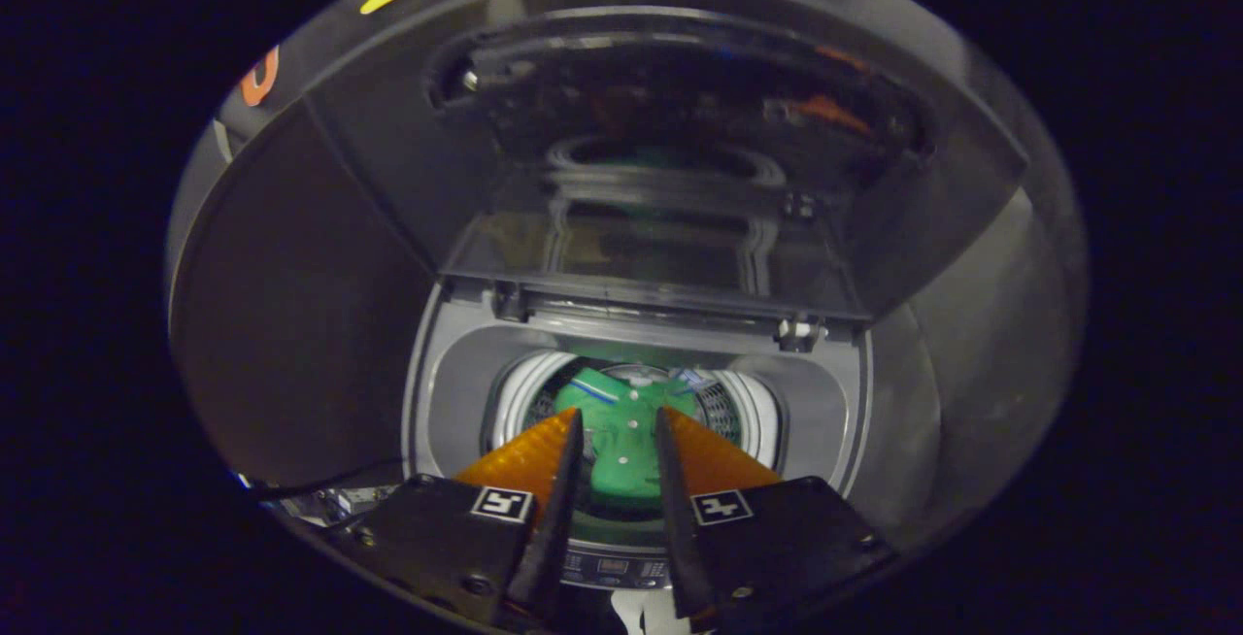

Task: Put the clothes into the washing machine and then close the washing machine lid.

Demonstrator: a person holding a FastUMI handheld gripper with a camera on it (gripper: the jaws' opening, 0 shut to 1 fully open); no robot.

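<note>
Gripper (618,421) hangs above the open top of the grey top-loading washing machine (447,402), looking down into the drum. Jaws stand at a narrow gap with nothing between them; neither finger touches cloth.

Clothes: a green garment with thin blue stripes (621,421) lies in the bottom of the perforated metal drum (723,407), seen through the gap between the fingers and just beyond their tips. It sits inside the white drum ring (520,392), clear of the rim as far as can be told. Light is dim; whether other pieces lie under it cannot be told.

Lid: the grey lid with a dark see-through window (670,130) stands raised, hinged at the far side of the opening, beyond the drum.

Judgement: loading looks done; the step in hand is the changeover to closing the lid. Next move calls for lifting clear of the opening, reaching the lid's upper free edge, and drawing it forward and down over the drum. Risk: fingers slipping off the smooth panel, or the lid dropping hard.
</note>
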